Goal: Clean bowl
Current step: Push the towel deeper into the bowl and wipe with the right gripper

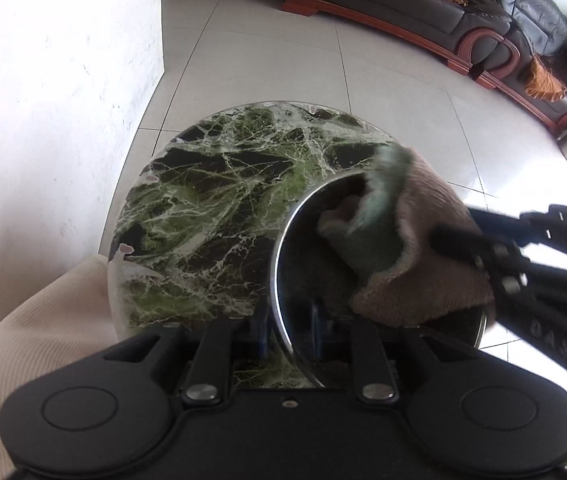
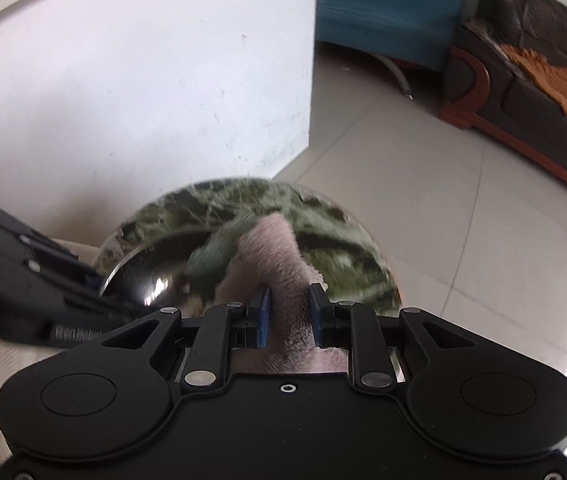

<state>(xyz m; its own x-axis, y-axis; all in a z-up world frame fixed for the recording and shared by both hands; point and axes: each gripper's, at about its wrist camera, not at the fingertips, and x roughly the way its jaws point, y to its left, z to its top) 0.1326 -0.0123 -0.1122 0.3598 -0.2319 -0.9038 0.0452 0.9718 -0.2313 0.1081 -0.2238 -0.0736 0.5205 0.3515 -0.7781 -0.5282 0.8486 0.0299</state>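
The left claw [image 1: 289,330] is nearly closed, its blue pads pinching the near rim of the steel bowl [image 1: 303,280]. The right claw [image 2: 289,312] is clenched on a pink-and-green cloth [image 2: 271,264], whose loose end is pushed down inside the bowl. The bowl sits at the right-hand edge of the round green marble counter [image 1: 211,208], slightly overhanging it. A white wall [image 1: 55,100] stands close on the left; open tiled floor [image 1: 383,92] stretches to the right towards a dark sofa [image 1: 463,8]. The cloth hides part of the bowl's inside, and the right view is blurred.
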